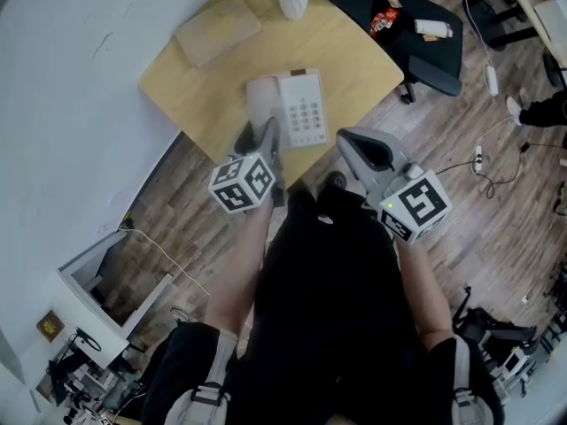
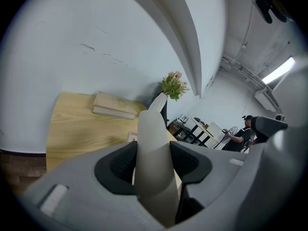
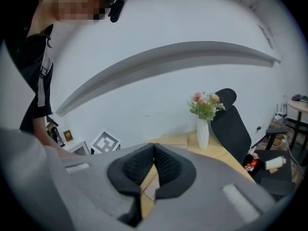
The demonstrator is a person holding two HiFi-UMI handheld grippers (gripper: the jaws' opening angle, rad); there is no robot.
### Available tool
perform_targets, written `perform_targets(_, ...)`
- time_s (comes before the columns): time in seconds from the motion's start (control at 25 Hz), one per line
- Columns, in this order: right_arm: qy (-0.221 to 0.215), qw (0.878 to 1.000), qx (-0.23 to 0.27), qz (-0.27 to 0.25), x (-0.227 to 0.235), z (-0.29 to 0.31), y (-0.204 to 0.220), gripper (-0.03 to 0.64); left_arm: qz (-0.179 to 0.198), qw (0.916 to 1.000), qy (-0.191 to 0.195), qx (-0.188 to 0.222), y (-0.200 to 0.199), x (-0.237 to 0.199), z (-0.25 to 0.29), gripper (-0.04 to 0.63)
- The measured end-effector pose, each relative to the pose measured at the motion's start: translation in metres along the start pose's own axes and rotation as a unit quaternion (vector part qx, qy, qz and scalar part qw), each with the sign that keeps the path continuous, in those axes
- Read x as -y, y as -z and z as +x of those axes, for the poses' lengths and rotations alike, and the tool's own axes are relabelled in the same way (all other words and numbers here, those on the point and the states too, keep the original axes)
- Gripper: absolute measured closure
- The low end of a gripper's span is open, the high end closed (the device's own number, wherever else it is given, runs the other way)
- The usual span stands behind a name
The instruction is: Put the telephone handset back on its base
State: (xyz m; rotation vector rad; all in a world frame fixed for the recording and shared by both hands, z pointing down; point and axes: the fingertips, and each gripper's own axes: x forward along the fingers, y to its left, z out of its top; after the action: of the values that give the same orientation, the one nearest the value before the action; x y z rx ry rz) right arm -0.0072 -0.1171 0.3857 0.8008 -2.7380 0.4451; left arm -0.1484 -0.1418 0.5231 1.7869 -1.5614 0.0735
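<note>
Left tongs (image 1: 268, 136) grip the handset (image 1: 260, 103) at the base (image 1: 305, 107) mid-frame, seating and release still to come; right tongs (image 3: 153, 163) pinched together, empty.

White wall (image 1: 80, 42) upper left, wood-plank floor (image 1: 496, 211) at right, pale wooden table (image 1: 354, 51) top centre, black office chair (image 1: 425, 56) upper right, ceiling strip light (image 2: 278, 70) lit.

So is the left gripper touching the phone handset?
Touching. The left gripper view shows the left gripper squeezing the white handset between its two dark pads, with no gap on either side.
</note>
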Motion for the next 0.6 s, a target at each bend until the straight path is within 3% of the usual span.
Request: perform_targets(0.6, 0.022, 1.000, -0.017, 0.014, 0.012, -0.011, 0.016, 0.614, -0.015, 0.9993, -0.028, -0.022, 0.025, -0.021, 0.035, 0.377)
